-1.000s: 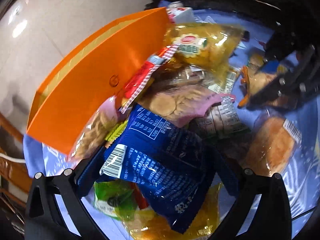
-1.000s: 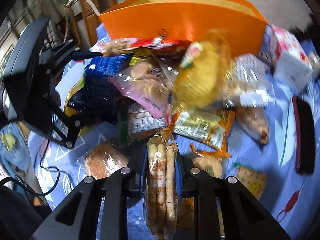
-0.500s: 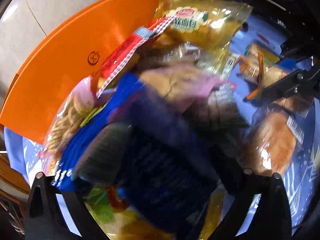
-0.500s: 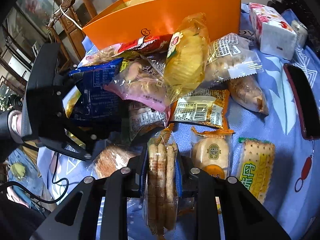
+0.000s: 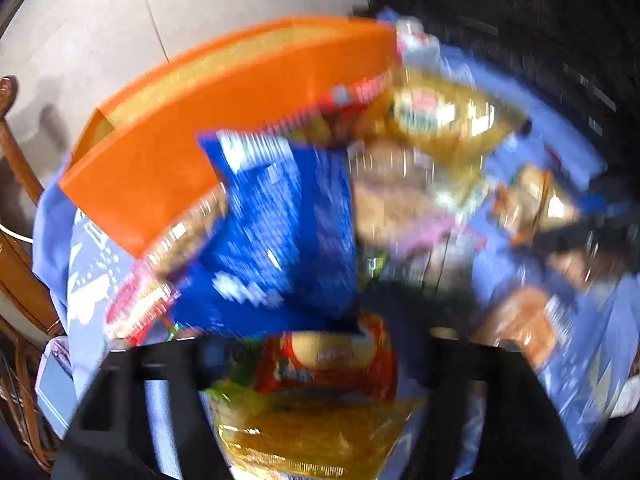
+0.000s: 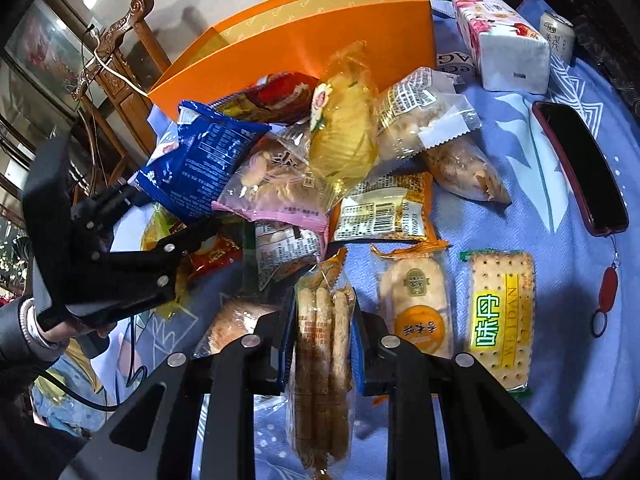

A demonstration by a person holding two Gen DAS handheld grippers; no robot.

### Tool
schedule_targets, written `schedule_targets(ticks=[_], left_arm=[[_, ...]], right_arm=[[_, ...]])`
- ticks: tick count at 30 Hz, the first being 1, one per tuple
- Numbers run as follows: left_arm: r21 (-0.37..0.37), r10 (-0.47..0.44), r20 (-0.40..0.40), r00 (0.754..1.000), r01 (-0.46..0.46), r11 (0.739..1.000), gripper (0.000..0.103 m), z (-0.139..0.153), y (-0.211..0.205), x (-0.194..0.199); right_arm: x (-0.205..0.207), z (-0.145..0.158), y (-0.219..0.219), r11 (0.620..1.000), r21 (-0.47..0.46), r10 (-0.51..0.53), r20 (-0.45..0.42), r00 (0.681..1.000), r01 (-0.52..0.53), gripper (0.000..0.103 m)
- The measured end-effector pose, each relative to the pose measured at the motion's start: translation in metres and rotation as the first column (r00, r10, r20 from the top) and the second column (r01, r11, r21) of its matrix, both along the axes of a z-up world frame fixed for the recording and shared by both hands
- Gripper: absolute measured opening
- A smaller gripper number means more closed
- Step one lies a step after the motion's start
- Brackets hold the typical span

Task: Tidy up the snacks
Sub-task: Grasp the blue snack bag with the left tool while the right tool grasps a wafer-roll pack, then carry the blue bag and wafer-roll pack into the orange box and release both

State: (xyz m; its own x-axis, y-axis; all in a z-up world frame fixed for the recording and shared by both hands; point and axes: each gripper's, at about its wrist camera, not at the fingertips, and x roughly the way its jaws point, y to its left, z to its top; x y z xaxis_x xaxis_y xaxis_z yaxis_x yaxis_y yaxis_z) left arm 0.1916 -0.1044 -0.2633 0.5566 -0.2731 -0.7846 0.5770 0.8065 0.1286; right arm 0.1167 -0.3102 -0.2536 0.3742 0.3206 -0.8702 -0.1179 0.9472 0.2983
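**Two packets in play above the snack heap**

We had our right gripper (image 6: 322, 332) pressed together on a clear packet of biscuit sticks (image 6: 322, 364), pinching it near its upper end so that it lay lengthwise between the fingers, with its lower end running out of view. We judged that hold suited a thin packet that would otherwise sag.

Our left gripper (image 6: 168, 216) stood spread, its jaws having just been opening again after a brief narrowing. The blue packet (image 6: 204, 160) lay at its fingertips, propped against the heap, but we could not tell whether the pads pressed on it; the left wrist view was badly blurred.

The rest of the snacks sat in a loose pile leaning on the orange box (image 6: 304, 36), which stood open at the far edge and was, we supposed, where they belonged. A yellow packet (image 6: 344, 128) and a pink one (image 6: 276, 188) crowned the pile. Two flat biscuit packs (image 6: 500, 316) lay apart to the right.

Everything rested on a blue patterned cloth (image 6: 520, 200). A tissue pack (image 6: 504, 44), a drink can (image 6: 558, 36) and a dark phone (image 6: 580, 168) kept to the far right. Carved wooden furniture (image 6: 120, 28) and a pale tiled floor lay beyond.
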Motion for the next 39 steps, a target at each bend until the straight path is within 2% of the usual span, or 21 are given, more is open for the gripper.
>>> schedule_targets(ticks=[2,5,6,8,9,12,15,22,26,29,34,39], left_arm=[[-0.012,0.008,0.03,1.0,-0.008,1.0,0.092,0.004,-0.002,0.002],[-0.044,-0.004,-0.016,1.0,0.003,0.999,0.093,-0.003,-0.011,0.014],[-0.056,-0.006,-0.018,1.0,0.005,0.998,0.087,-0.005,-0.015,0.016],[-0.084,-0.016,-0.051,0.999,0.011,0.996,0.063,-0.009,-0.016,0.022],[-0.095,-0.01,-0.063,0.998,0.004,0.996,0.058,-0.009,-0.014,0.023],[-0.115,0.016,-0.088,0.996,-0.026,0.993,0.051,-0.007,-0.001,0.021],[-0.12,0.036,-0.083,0.996,-0.046,0.992,0.051,0.001,0.006,0.009],[-0.15,0.094,-0.038,0.995,-0.099,0.984,0.051,0.064,0.036,-0.02],[-0.179,0.144,0.001,0.99,-0.141,0.974,0.051,0.102,0.052,-0.022],[-0.226,0.194,0.025,0.981,-0.184,0.957,0.051,0.129,0.065,-0.009],[-0.29,0.259,0.082,0.962,-0.226,0.93,0.051,0.172,0.074,0.039],[-0.289,0.28,0.101,0.955,-0.241,0.926,0.051,0.186,0.062,0.103]], right_arm=[[-0.003,0.001,0.002,1.0,-0.003,-0.001,0.002,1.0,0.001,0.023],[-0.005,0.002,0.003,1.0,-0.009,-0.007,0.002,1.0,0.007,0.023],[-0.007,0.002,0.003,1.0,-0.012,-0.012,0.0,1.0,0.012,0.023],[-0.009,0.002,0.0,1.0,-0.02,-0.021,-0.001,1.0,0.021,0.023],[-0.01,0.003,-0.002,0.999,-0.02,-0.028,-0.001,1.0,0.028,0.023],[-0.012,0.006,-0.006,0.999,-0.021,-0.046,0.001,0.999,0.046,0.023],[-0.012,0.012,-0.007,0.998,-0.017,-0.055,0.009,0.998,0.055,0.023],[-0.005,0.041,-0.003,0.997,0.032,-0.068,0.049,0.996,0.066,0.023],[0.006,0.07,0.006,0.998,0.05,-0.051,0.124,0.991,0.045,0.023],[0.026,0.097,0.011,0.995,0.088,-0.051,0.189,0.981,0.034,0.023],[0.087,0.14,0.026,0.994,0.11,-0.049,0.316,0.947,0.015,0.023],[0.161,0.162,0.039,0.995,0.098,-0.059,0.391,0.918,0.023,0.023]])
